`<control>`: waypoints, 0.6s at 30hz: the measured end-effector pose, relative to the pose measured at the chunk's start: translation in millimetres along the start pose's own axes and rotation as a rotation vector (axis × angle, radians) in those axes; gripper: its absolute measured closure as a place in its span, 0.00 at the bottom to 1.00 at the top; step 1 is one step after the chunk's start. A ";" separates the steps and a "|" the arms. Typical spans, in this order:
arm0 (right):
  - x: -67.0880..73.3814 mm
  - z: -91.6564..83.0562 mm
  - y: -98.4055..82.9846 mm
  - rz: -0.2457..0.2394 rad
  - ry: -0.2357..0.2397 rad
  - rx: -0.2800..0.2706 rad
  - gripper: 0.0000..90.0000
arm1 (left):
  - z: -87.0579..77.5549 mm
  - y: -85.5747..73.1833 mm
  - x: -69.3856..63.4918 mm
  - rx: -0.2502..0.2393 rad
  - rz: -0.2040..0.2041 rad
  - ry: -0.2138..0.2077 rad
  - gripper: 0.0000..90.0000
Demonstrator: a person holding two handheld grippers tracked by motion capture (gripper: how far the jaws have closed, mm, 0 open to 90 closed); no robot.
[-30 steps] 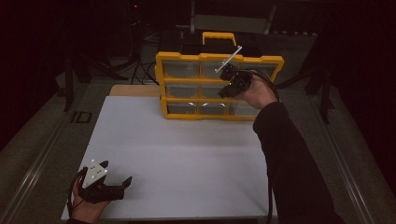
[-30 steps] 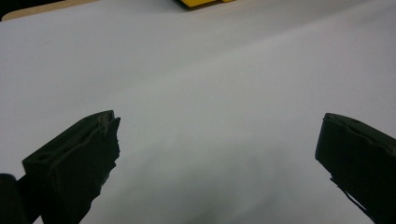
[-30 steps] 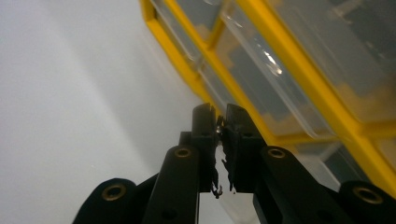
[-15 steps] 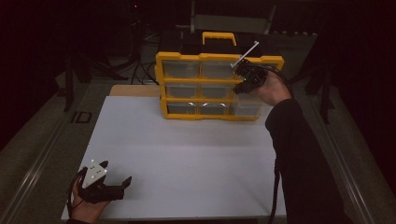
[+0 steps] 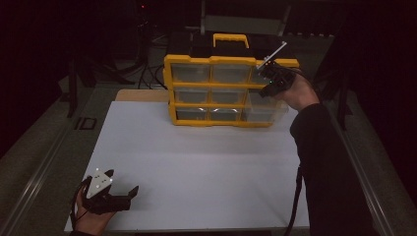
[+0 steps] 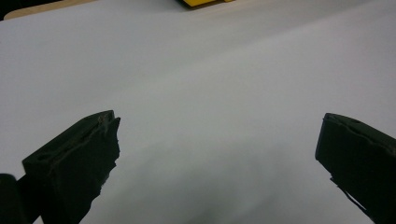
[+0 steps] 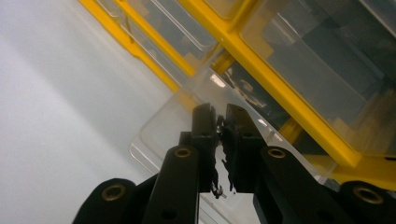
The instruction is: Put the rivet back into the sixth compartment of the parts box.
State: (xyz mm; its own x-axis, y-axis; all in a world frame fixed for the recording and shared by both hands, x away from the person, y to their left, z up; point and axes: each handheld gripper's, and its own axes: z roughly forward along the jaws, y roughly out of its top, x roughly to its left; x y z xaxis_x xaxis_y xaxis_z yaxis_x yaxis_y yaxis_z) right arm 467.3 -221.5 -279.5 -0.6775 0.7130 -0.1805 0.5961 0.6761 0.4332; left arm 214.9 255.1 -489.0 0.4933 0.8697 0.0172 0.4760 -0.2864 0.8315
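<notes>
No legible writing on yellow organizer (image 5: 221,91); right gripper (image 7: 220,122) clamps its clear drawer (image 7: 177,126).

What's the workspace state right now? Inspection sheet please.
Surface: white table, bare in front.
Job's things: yellow drawer organizer upright at the far edge; clear drawer at lower right pulled out.
Clutter: nothing seen.
Grippers: left gripper open, low over the near left corner; right gripper nearly shut over the pulled-out drawer.
Cables: black cable hangs by the right sleeve.
Surroundings: dark, cables behind the organizer.
</notes>
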 end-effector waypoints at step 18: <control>6.0 -0.2 -3.0 -0.002 0.004 -0.063 0.16 | 0.2 0.0 -1.0 0.004 0.007 -0.001 0.00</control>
State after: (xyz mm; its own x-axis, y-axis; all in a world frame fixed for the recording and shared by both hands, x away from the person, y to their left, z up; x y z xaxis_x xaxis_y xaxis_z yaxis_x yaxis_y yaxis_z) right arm 461.4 -219.3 -281.7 -0.6802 0.7111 -0.1781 0.5668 0.6642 0.4874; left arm 214.6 254.2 -489.1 0.4974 0.8672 0.0219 0.4758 -0.2938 0.8290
